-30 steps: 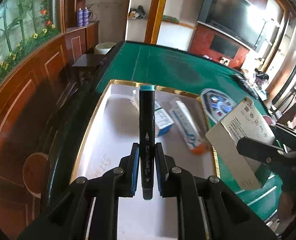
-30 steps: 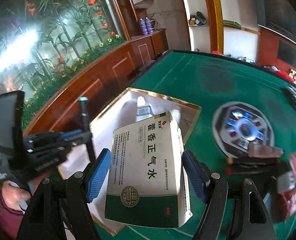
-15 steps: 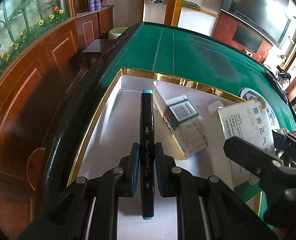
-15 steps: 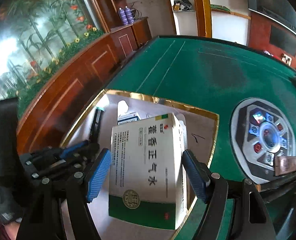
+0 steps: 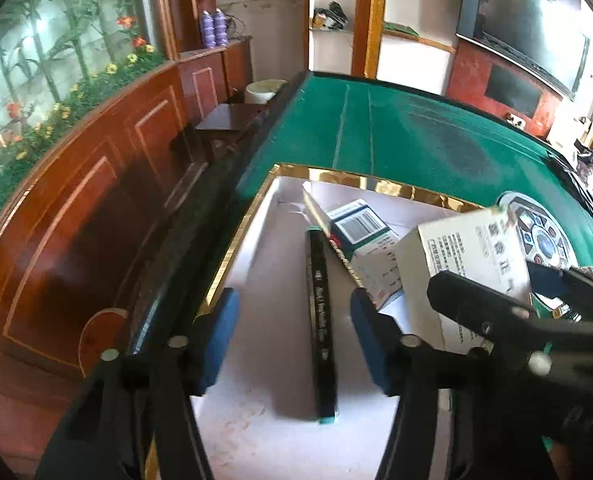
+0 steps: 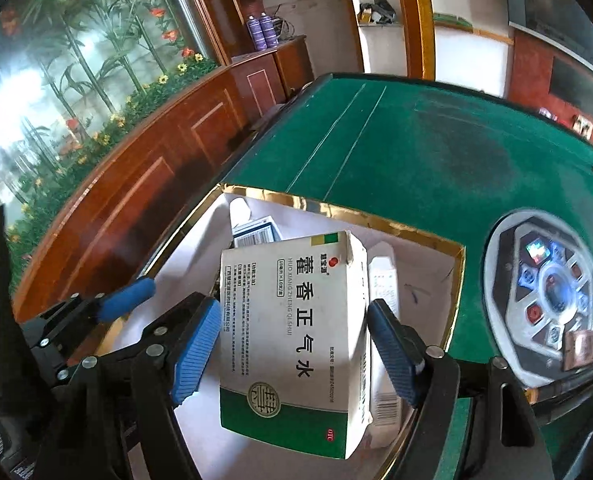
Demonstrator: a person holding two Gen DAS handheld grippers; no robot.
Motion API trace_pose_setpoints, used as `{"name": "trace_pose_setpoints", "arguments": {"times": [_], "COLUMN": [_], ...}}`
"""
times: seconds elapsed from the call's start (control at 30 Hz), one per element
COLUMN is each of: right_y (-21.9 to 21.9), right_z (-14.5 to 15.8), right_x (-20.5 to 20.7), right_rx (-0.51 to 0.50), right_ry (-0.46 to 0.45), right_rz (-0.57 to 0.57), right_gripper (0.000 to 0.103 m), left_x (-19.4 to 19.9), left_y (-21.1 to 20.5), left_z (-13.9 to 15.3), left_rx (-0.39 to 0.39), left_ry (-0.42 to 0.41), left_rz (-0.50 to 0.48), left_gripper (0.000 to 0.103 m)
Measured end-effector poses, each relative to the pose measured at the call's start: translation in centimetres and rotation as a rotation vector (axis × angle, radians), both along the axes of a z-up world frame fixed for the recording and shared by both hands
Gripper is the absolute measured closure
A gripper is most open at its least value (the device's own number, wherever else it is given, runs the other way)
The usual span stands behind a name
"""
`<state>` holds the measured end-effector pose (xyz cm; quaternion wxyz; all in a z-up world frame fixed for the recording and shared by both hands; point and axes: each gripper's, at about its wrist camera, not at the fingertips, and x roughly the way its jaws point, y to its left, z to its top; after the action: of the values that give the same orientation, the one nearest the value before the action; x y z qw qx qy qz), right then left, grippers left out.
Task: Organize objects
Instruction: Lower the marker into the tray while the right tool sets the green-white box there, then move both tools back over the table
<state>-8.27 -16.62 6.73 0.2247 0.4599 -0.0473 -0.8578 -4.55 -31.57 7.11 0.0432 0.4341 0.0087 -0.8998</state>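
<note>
A black marker with teal ends lies on the floor of the white, gold-rimmed tray. My left gripper stands over it, jaws opening, both blue pads well clear of the marker. In the right wrist view a white and green medicine box stands tilted between the pads of my right gripper. The pads touch its two sides while the jaws ease apart, and its lower end is down inside the tray. The left wrist view shows the same medicine box at the right.
A small barcoded box leans at the tray's far end, and a white carton lies beside the medicine box. The tray sits near the left edge of a green felt table. A round control panel is to the right.
The left jaws have spread and let the marker go; it now lies in the tray. Both grippers have come lower over the tray, the right one still carrying the medicine box.
</note>
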Motion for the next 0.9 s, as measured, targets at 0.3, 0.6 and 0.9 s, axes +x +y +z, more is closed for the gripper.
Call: {"name": "trace_pose_setpoints", "arguments": {"times": [0.3, 0.6, 0.9], "right_y": [0.7, 3.3, 8.4], "right_z": [1.1, 4.0, 5.2], "right_x": [1.7, 6.0, 10.8], "right_rx": [-0.125, -0.115, -0.104], "right_ry": [0.003, 0.115, 0.195], "right_rz": [0.024, 0.005, -0.038], "right_gripper": [0.021, 0.021, 0.020], "left_x": [4.4, 8.9, 11.7], "left_y": [-0.9, 1.0, 5.3], "left_z": [3.7, 7.9, 10.6], "left_rx": [-0.025, -0.091, -0.157], "left_ry": [0.124, 0.256, 0.319], "left_rz": [0.081, 0.078, 0.030], "left_gripper": [0.018, 0.011, 0.007]}}
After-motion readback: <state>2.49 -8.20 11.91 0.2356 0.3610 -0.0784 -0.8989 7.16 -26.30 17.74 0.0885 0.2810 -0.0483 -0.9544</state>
